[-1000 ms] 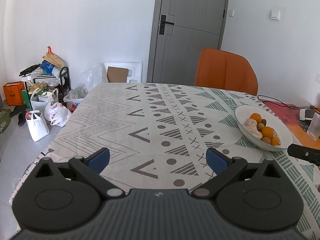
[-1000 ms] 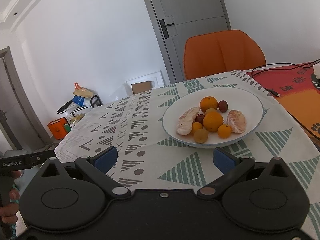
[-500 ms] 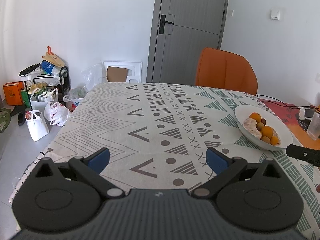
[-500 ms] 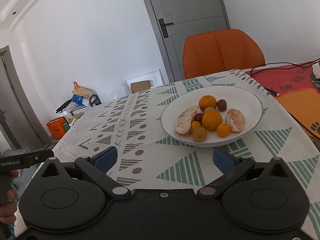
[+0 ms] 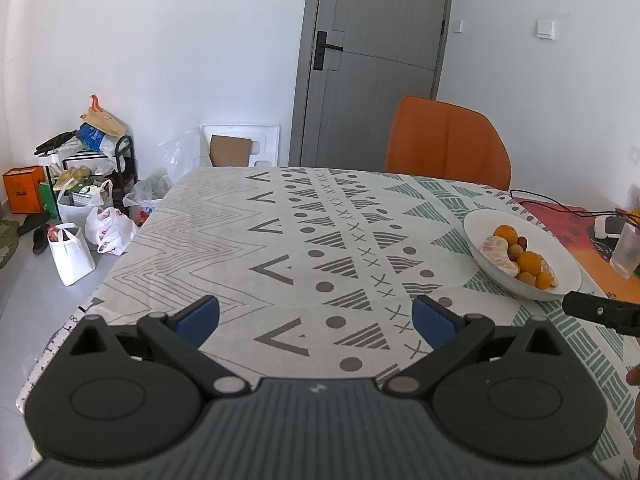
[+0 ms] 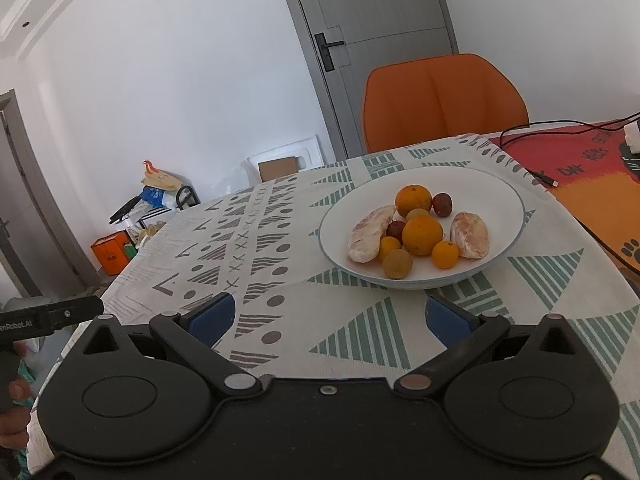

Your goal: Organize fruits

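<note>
A white plate [image 6: 496, 192] on the patterned tablecloth holds oranges [image 6: 422, 234], small yellow and dark red fruits and two peeled pomelo pieces [image 6: 370, 232]. In the left wrist view the same plate [image 5: 560, 256] sits at the right. My right gripper [image 6: 326, 318] is open and empty, just short of the plate's near rim. My left gripper [image 5: 316, 318] is open and empty over the near middle of the cloth, well left of the plate.
An orange chair [image 5: 448, 144] stands at the table's far side. A red-orange mat [image 6: 592, 168] with a black cable lies right of the plate. A glass [image 5: 626, 246] stands at the far right. Bags and boxes [image 5: 76, 216] clutter the floor left of the table.
The right gripper has drawn back slightly from the plate. The left gripper has barely moved. Both stay open.
</note>
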### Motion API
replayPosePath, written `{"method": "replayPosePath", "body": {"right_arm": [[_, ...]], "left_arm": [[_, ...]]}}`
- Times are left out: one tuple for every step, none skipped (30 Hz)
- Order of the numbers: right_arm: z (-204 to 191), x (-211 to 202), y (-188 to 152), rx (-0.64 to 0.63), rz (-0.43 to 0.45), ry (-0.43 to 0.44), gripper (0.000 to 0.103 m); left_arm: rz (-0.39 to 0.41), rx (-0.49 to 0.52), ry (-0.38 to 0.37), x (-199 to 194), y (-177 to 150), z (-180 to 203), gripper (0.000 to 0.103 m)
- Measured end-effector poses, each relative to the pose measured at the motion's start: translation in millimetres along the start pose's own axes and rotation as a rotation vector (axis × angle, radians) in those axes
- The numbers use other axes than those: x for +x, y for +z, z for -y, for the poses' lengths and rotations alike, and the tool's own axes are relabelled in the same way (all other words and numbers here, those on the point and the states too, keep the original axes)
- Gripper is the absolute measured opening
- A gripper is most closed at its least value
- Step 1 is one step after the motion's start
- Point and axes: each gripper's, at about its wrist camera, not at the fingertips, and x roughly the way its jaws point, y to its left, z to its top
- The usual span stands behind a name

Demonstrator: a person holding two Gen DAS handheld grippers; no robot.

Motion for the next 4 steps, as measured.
{"method": "replayPosePath", "body": {"right_arm": [[-0.1, 0.2, 0.0, -0.001, 0.0, 0.0, 0.103], [-0.2, 0.4, -0.2, -0.003, 0.0, 0.001, 0.103], [-0.4, 0.4, -0.4, -0.003, 0.0, 0.001, 0.103], [-0.1, 0.7, -0.4, -0.002, -0.001, 0.0, 0.103]], "left_arm": [[-0.001, 0.0, -0.001, -0.2, 0.4, 0.2, 0.102], [0.0, 0.001, -0.002, -0.7, 0.5, 0.3, 0.102], [0.0, 0.003, -0.003, -0.7, 0.5, 1.0, 0.102], [0.0, 0.007, -0.007, -0.6, 0.2, 1.5, 0.102]]}}
